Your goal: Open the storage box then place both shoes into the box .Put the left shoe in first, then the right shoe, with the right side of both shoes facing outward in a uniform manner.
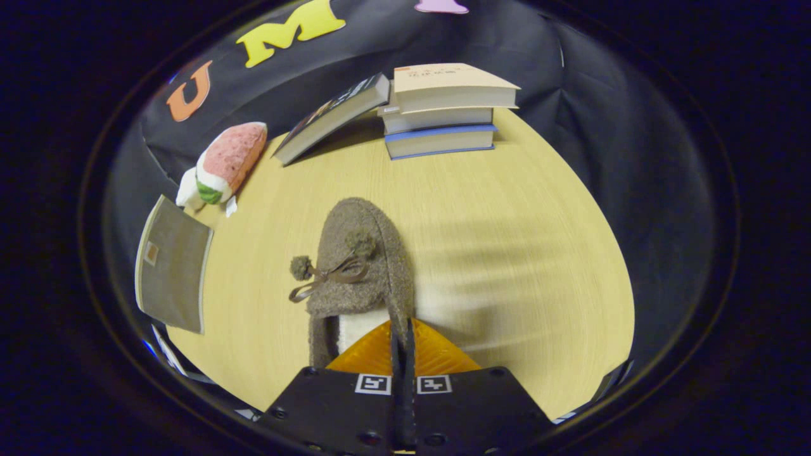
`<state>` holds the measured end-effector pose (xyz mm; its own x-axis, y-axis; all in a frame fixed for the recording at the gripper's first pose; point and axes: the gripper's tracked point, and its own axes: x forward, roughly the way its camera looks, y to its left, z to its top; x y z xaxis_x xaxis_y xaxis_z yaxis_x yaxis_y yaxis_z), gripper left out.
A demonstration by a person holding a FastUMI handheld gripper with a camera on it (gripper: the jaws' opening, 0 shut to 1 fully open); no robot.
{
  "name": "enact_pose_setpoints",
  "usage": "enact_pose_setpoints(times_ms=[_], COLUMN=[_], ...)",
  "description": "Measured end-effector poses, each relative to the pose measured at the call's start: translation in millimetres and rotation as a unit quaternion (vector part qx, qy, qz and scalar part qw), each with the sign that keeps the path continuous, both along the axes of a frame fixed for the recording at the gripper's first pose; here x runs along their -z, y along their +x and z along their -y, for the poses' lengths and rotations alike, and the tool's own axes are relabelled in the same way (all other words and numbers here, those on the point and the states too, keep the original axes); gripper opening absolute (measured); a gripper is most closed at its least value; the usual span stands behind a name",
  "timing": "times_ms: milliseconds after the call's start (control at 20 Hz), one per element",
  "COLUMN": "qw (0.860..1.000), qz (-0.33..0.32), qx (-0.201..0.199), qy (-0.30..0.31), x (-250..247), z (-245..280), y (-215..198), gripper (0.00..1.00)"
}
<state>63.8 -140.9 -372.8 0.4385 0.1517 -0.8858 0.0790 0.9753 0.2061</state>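
A brown fuzzy shoe (358, 253) with a bow, two pom-poms and a white lining points away from me over the wooden table (519, 253). My gripper (403, 326) is shut on the shoe's right side wall near the heel, with the wall pinched between the two fingers. A grey fabric panel with pale trim (171, 266), seemingly part of the storage box, stands at the table's left edge, left of the shoe. The rest of the box is hidden.
Beyond the shoe, a stack of three books (443, 111) sits at the table's far edge, and another book (332, 117) leans against it. A plush watermelon slice (228, 161) lies at the far left, just beyond the grey panel.
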Motion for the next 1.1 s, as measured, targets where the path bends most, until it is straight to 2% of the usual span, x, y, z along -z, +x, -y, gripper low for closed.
enact_pose_setpoints(times_ms=[300, 500, 850, 1100], qw=[0.998, 0.998, 0.995, 0.991], qz=[-0.001, 0.024, 0.085, 0.096], qx=[0.051, 0.056, 0.021, 0.018], qy=[0.029, 0.023, 0.047, 0.09], x=[-31, -75, -177, -226], z=[-17, -47, -169, -269], y=[-13, -9, 5, 12], gripper=[0.0, 0.0, 0.0, 0.0])
